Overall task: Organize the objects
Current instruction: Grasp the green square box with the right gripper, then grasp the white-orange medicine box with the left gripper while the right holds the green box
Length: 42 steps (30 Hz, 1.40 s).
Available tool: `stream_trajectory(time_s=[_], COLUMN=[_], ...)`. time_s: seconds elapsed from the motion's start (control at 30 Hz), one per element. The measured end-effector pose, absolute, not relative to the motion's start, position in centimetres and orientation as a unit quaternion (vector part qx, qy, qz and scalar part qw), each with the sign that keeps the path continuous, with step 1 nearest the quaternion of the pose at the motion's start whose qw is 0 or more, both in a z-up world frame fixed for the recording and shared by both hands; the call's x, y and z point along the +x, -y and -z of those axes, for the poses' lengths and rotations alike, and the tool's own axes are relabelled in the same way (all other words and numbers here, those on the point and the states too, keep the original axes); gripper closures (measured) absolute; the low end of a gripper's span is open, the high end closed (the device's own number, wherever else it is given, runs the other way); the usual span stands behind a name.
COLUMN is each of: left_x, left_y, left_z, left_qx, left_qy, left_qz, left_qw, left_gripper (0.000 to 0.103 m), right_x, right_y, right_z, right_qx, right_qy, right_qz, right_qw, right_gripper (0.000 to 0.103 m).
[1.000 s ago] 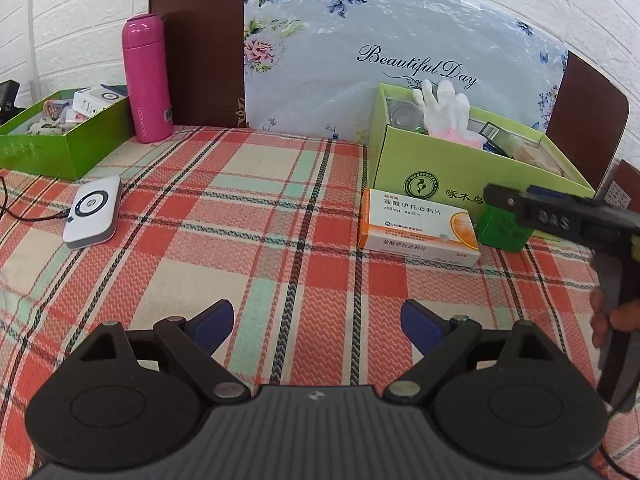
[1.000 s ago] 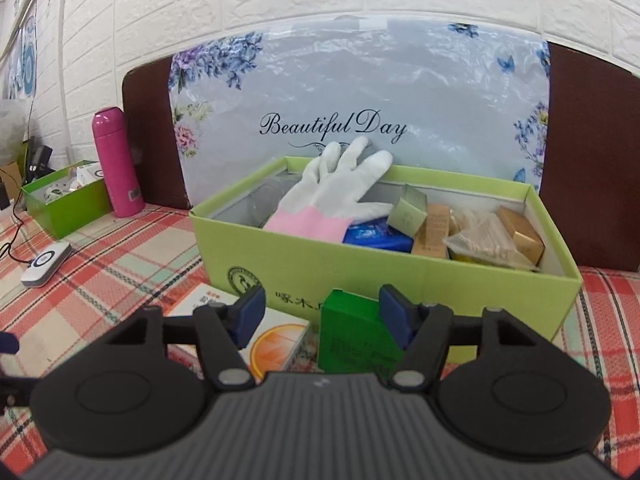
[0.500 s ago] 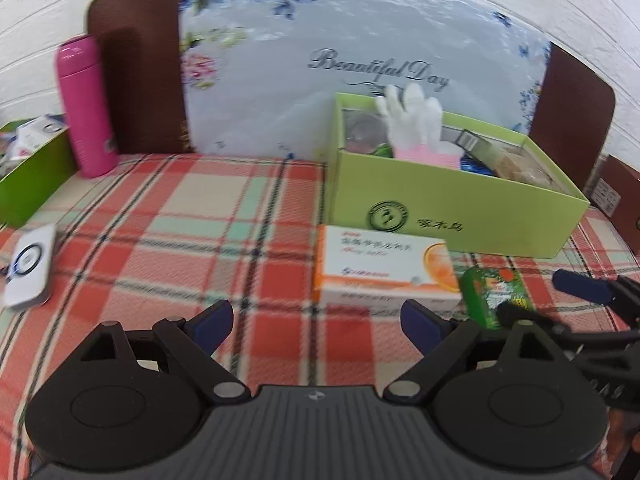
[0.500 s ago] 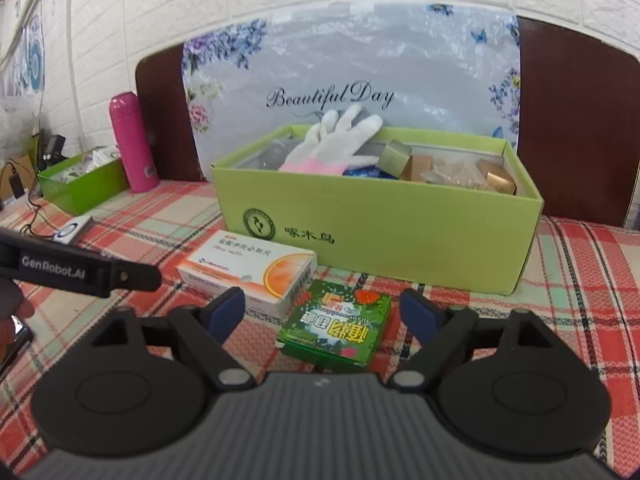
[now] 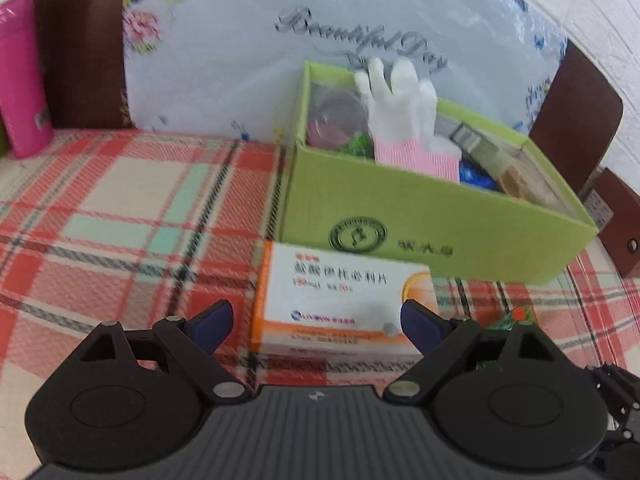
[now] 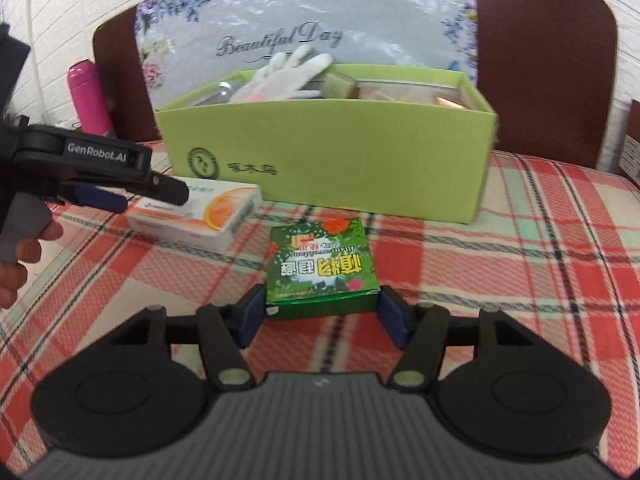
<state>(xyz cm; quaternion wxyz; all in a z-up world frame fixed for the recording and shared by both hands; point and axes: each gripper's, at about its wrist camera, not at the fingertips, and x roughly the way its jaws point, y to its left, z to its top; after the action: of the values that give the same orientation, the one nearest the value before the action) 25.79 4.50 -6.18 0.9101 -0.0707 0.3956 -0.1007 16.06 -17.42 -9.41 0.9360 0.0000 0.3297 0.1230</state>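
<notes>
A small green box (image 6: 322, 268) with a leaf print lies flat on the plaid cloth. My right gripper (image 6: 322, 314) has it between its blue pads; the jaws are closing and the pads touch both sides of its near end. A white and orange medicine box (image 5: 340, 292) lies in front of the light green carton (image 5: 440, 220). My left gripper (image 5: 316, 320) hovers just short of it, open wide, with the box's near edge between the fingertips. In the right wrist view the left gripper (image 6: 160, 196) reaches over the medicine box (image 6: 200, 212) from the left.
The light green carton (image 6: 328, 152) holds a white glove (image 6: 288, 76) and several small packages. A pink bottle (image 5: 20, 80) stands far left by the dark headboard. A person's hand (image 6: 16, 256) grips the left tool's handle. Plaid cloth covers the whole surface.
The right gripper let go of the green box, which now lies flat, and its jaws have narrowed onto its sides. The left gripper moved right and closer to the medicine box.
</notes>
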Motion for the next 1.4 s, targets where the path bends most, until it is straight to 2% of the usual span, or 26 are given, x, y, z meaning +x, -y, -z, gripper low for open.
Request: stream_trajectory(time_s=[0.13, 0.23, 0.43, 0.57, 0.73, 0.77, 0.83, 0.87, 1.2, 1.4], left_x=[23.4, 20.7, 19.4, 22.4, 23.3, 23.4, 23.5, 23.4, 16.8, 14.0], left_y=[-3.3, -2.1, -1.0, 0.5, 3.1, 3.2, 2.9, 2.6, 2.3, 2.7], left_z=[6.6, 6.0, 3.9, 4.0, 5.9, 6.1, 6.4, 6.3, 6.2, 6.6], left_qx=[-0.073, -0.08, 0.011, 0.04, 0.127, 0.127, 0.105, 0.091, 0.066, 0.061], left_qy=[-0.393, -0.387, -0.313, -0.346, -0.357, -0.36, -0.374, -0.381, -0.396, -0.384], left_qz=[0.14, 0.243, 0.241, 0.285, 0.269, 0.26, 0.24, 0.236, 0.174, 0.131], left_qw=[0.906, 0.886, 0.918, 0.893, 0.885, 0.887, 0.89, 0.889, 0.899, 0.912], left_gripper=[0.009, 0.009, 0.009, 0.009, 0.009, 0.01, 0.021, 0.025, 0.027, 0.026], right_x=[15.7, 15.6, 15.2, 15.3, 16.2, 16.4, 16.8, 16.8, 11.3, 8.7], right_y=[18.9, 20.0, 21.1, 21.0, 20.6, 20.5, 20.4, 20.5, 20.5, 19.7], right_z=[9.4, 9.5, 9.5, 9.4, 9.3, 9.4, 9.6, 9.7, 8.7, 8.2], right_qx=[0.01, 0.015, 0.015, 0.015, 0.006, 0.002, -0.002, 0.004, -0.012, -0.046], right_qy=[-0.33, -0.33, -0.331, -0.325, -0.322, -0.322, -0.325, -0.325, -0.358, -0.341], right_qz=[-0.107, -0.103, -0.096, -0.094, -0.106, -0.105, -0.102, -0.102, -0.093, -0.113], right_qw=[0.938, 0.938, 0.939, 0.941, 0.941, 0.941, 0.94, 0.94, 0.929, 0.932], right_gripper=[0.043, 0.042, 0.036, 0.033, 0.03, 0.031, 0.034, 0.041, 0.041, 0.034])
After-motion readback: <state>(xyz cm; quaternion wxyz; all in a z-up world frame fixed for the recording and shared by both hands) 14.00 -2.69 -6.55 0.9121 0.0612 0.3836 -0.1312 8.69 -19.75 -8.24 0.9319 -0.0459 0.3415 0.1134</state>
